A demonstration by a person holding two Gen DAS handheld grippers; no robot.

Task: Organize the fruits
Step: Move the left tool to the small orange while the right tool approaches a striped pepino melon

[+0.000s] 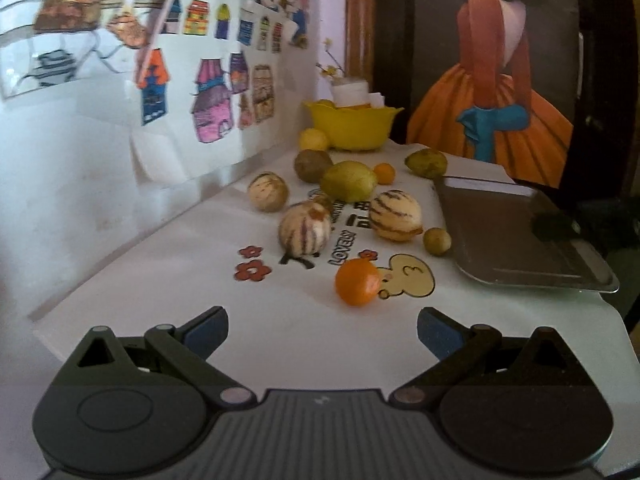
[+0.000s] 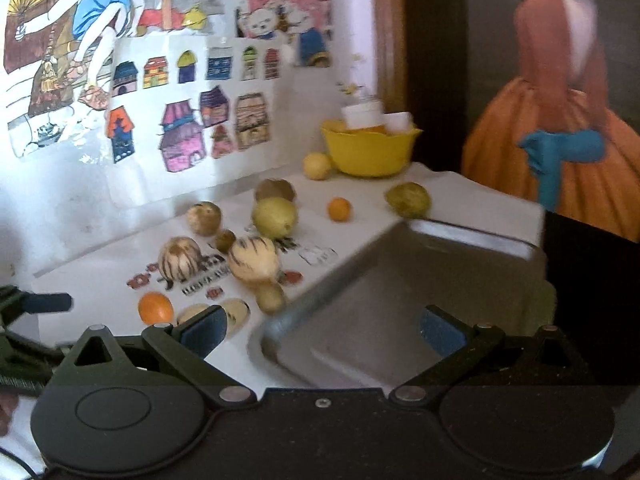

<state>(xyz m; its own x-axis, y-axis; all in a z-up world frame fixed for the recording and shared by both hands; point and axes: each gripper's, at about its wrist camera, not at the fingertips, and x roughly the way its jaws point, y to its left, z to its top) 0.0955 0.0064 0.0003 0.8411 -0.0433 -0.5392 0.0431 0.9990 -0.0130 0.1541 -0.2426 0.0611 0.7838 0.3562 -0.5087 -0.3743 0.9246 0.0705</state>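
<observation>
Left wrist view: left hand-held gripper [image 1: 322,330] spread wide, empty, low over table [image 1: 288,320], short of orange [image 1: 357,282].

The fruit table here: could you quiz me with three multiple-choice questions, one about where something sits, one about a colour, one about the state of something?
1. Where is the orange fruit nearest the left gripper?
A. in the bowl
B. on the table
C. on the tray

2. What colour is the bowl?
A. yellow
B. blue
C. red

3. The metal tray is:
A. piled with fruit
B. empty
C. upside down

Answers: 1 B, it rests on the white tabletop; 2 A, its scalloped wall is yellow; 3 B, only bare metal shows.
</observation>
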